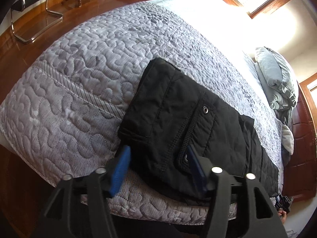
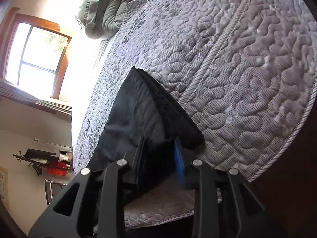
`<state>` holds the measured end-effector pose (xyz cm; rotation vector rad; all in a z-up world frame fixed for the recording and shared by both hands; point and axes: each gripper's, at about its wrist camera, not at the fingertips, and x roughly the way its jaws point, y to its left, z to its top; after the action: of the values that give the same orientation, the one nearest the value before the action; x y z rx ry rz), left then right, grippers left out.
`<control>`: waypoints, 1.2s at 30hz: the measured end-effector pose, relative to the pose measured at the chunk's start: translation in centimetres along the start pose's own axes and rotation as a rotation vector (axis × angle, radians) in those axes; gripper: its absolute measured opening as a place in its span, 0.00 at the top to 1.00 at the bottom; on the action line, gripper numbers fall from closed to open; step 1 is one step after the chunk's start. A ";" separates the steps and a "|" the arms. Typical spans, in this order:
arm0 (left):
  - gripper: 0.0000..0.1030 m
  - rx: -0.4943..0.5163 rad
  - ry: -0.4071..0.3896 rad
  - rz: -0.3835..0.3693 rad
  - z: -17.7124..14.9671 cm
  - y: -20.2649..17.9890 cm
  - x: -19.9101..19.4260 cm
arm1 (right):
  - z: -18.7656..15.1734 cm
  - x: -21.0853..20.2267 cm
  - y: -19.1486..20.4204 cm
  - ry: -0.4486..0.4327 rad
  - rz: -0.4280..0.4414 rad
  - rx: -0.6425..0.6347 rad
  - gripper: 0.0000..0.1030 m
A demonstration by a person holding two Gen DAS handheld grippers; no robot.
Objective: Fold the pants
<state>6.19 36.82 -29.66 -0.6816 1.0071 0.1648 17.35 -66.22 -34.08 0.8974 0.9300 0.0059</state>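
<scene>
Black pants (image 1: 178, 109), folded into a thick rectangle with a snap pocket on top, lie at the near edge of a quilted grey mattress (image 1: 79, 69). My left gripper (image 1: 158, 148) is open over the near end of the pants. One of its blue pads (image 1: 120, 168) sits just off their left edge and the other rests on the pocket. In the right wrist view the pants (image 2: 134, 109) show as a stacked dark bundle. My right gripper (image 2: 159, 139) is at their near corner, its pads apart with dark cloth between them and not pinched.
Crumpled grey-green bedding (image 1: 277, 79) (image 2: 105, 10) is heaped at the mattress head. A cantilever chair (image 1: 35, 10) stands on the wooden floor beyond the bed's far side. A bright window (image 2: 39, 49) and a wall rack (image 2: 45, 160) are on the left.
</scene>
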 end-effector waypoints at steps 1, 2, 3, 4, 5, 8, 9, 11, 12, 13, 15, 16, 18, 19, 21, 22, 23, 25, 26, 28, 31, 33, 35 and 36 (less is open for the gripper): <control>0.29 0.010 -0.016 0.002 0.0 -0.3 -0.3 | 0.0 -0.2 0.1 -0.004 -0.006 0.003 0.60; 0.29 0.012 -0.016 -0.002 -0.1 -0.4 -0.3 | 0.0 -0.2 0.1 -0.001 -0.013 0.004 0.57; 0.29 0.010 -0.007 -0.005 0.0 -0.5 -0.2 | 0.0 -0.1 -0.1 0.002 -0.030 0.005 0.57; 0.29 0.011 0.001 -0.001 -0.1 -0.6 -0.1 | 0.0 -0.2 -0.2 -0.006 -0.056 0.006 0.57; 0.29 0.019 0.001 0.007 -0.1 -0.7 -0.2 | 0.0 -0.5 -0.3 -0.027 -0.078 0.011 0.57; 0.28 0.032 -0.019 0.011 -0.2 -1.2 -0.8 | -0.1 -1.7 -0.1 -0.106 -0.141 0.005 0.62; 0.26 0.027 -0.027 0.006 -0.1 -1.2 -1.0 | -0.3 -1.8 0.3 -0.116 -0.124 -0.014 0.63; 0.23 0.020 -0.046 0.007 -0.1 -1.2 -1.3 | -1.0 -1.0 1.2 -0.088 -0.077 -0.048 0.64; 0.23 0.017 -0.049 0.008 -0.1 -1.1 -1.4 | -1.3 -0.4 1.7 -0.077 -0.074 -0.075 0.64; 0.22 0.011 -0.051 0.010 -0.1 -1.0 -1.3 | -1.5 0.4 2.2 -0.063 -0.072 -0.094 0.64; 0.20 0.000 -0.039 0.012 -0.1 -0.9 -0.8 | -1.6 2.1 2.2 -0.025 -0.077 -0.091 0.64; 0.20 0.003 -0.025 0.020 -0.1 -0.9 -0.5 | -1.7 3.0 1.9 -0.008 -0.092 -0.085 0.63; 0.20 0.017 -0.001 0.050 -0.2 -1.0 0.2 | -1.7 4.6 1.0 0.032 -0.129 -0.063 0.70; 0.20 0.017 0.010 0.066 -0.3 -1.0 0.5 | -1.6 4.9 0.9 0.037 -0.130 -0.064 0.72; 0.20 0.000 0.023 0.062 -0.4 -0.7 0.6 | -1.4 4.6 1.0 0.035 -0.110 -0.058 0.68; 0.20 -0.004 0.021 0.051 -0.4 -0.6 0.4 | -1.4 4.1 1.2 0.028 -0.082 -0.051 0.60; 0.19 -0.005 0.012 0.037 -0.5 -0.6 0.1 | -1.3 3.5 1.5 0.018 -0.057 -0.048 0.56; 0.13 -0.023 -0.009 0.003 -0.6 -0.3 -0.7 | -1.5 2.2 2.2 -0.005 -0.032 -0.052 0.47; 0.11 -0.044 -0.016 -0.020 -0.6 0.1 -0.9 | -1.6 1.6 2.4 -0.013 -0.025 -0.045 0.45; 0.11 -0.087 -0.008 -0.060 -0.7 0.9 -1.0 | -1.9 0.9 2.1 -0.023 -0.017 -0.020 0.41; 0.11 -0.112 0.005 -0.071 -0.8 1.6 -0.7 | -2.6 0.4 1.2 -0.022 -0.013 0.022 0.37; 0.11 -0.129 0.023 -0.085 -0.9 2.0 -0.2 | -3.1 0.3 0.6 -0.025 0.007 0.053 0.35; 0.11 -0.144 0.045 -0.099 -1.1 2.2 0.4 | -3.7 0.3 0.1 -0.031 0.018 0.074 0.31; 0.11 -0.143 0.055 -0.097 -1.3 2.1 0.7 | -3.9 0.3 0.0 -0.034 0.023 0.081 0.29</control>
<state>4.77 37.59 -31.62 -0.8681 1.0188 0.1348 14.79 -63.53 -35.36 0.9803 0.8929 -0.0275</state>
